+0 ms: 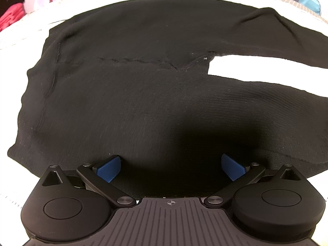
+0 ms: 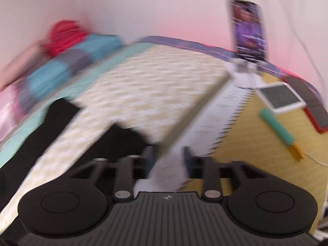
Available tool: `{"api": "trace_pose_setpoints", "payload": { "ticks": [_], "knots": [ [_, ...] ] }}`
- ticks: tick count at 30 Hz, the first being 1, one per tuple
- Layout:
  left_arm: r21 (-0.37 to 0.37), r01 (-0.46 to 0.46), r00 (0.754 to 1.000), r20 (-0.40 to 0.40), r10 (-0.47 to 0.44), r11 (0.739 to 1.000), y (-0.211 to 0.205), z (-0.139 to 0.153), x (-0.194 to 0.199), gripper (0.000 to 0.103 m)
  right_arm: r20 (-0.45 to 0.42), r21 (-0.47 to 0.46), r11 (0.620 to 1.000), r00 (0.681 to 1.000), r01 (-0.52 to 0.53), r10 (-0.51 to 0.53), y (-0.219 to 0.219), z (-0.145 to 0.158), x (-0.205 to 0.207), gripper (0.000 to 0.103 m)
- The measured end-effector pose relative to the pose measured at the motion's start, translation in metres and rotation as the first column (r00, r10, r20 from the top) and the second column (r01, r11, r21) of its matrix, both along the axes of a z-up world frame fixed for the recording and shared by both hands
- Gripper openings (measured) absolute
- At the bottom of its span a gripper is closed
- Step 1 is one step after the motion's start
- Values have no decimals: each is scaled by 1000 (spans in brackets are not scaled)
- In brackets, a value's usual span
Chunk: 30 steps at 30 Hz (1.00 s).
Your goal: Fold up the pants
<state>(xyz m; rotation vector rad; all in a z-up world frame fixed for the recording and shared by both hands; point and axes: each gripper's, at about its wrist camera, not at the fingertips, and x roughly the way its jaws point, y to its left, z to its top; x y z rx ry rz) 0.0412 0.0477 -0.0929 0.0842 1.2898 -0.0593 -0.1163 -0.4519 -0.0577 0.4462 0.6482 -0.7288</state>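
**Black pants spread flat on the bed, both grippers empty**

The black ribbed-knit pants (image 1: 127, 94) lie flat on the cream textured bedspread (image 1: 229, 65), waistband at the left, the two legs running off to the right with a wedge of bedspread showing between them. The left gripper (image 1: 171, 165) hangs over the near edge of the pants, pointing steeply down; its jaws stand spread wide, the blue pads (image 1: 108, 168) apart with only the dark cloth below them, nothing pinched.

The right wrist view is heavily blurred. The right gripper (image 2: 167, 155) sits over the bedspread's edge, its jaws part-way spread with nothing clearly held between them. The ends of the pant legs lie to its near left. Beyond, a turquoise-and-grey patchwork blanket (image 2: 61, 69) lies at the far left with a red bundle of cloth (image 2: 64, 35) on it. A smartphone on a white stand (image 2: 249, 30) is propped at the far right.
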Motion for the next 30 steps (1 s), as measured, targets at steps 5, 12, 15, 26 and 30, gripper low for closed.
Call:
{"api": "trace_pose_setpoints", "payload": {
  "ticks": [5,12,15,26,30],
  "knots": [
    [-6,1,1000,25,-1,1000,-1,6,-1,103,-31,9,956,956,-292,293,84,-3,19,60],
    [32,6,993,114,-9,999,13,22,-4,103,-143,-75,725,727,-685,672,189,-7,55,59],
    [54,-18,997,80,14,998,21,11,2,103,-203,14,690,674,-723,710,199,-19,72,60],
    [25,-8,998,64,6,1000,31,2,-3,103,-270,102,684,642,-722,718,193,-1,58,59],
    [36,-19,997,78,16,999,28,4,-5,103,-187,113,677,654,-727,733,206,6,75,60]
  ]
}}
